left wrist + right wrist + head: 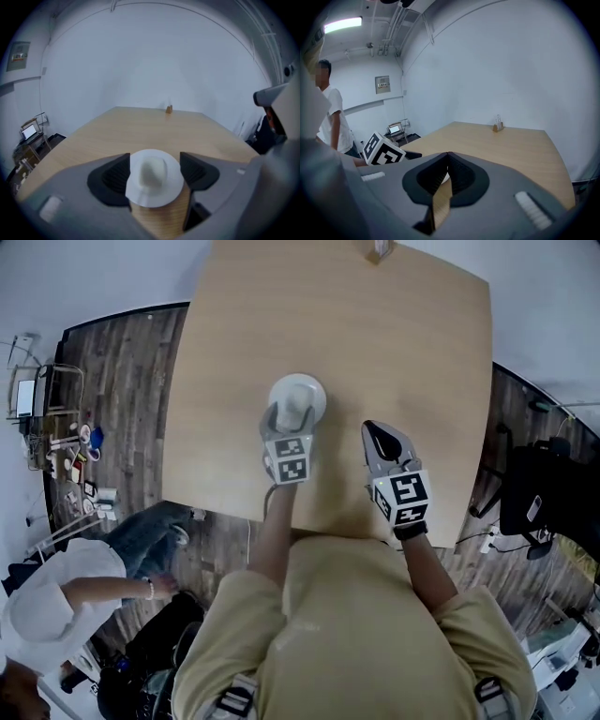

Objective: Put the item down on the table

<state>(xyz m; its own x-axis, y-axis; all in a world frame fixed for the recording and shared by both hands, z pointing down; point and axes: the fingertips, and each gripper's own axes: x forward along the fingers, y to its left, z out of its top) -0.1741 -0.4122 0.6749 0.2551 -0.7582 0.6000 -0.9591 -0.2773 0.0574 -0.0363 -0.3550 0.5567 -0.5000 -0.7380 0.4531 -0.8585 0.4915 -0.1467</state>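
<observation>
A small white hat-shaped item with a round brim sits between the jaws of my left gripper, just over the wooden table. Its brim meets both black pads, so the left gripper is shut on it. Whether the item rests on the tabletop I cannot tell. To its right my right gripper hovers over the table's near part, jaws shut with nothing between them. The left gripper's marker cube shows in the right gripper view.
A small wooden holder stands at the table's far edge. A person in a white shirt crouches on the floor at lower left. A cart with a laptop is at far left, a black chair at right.
</observation>
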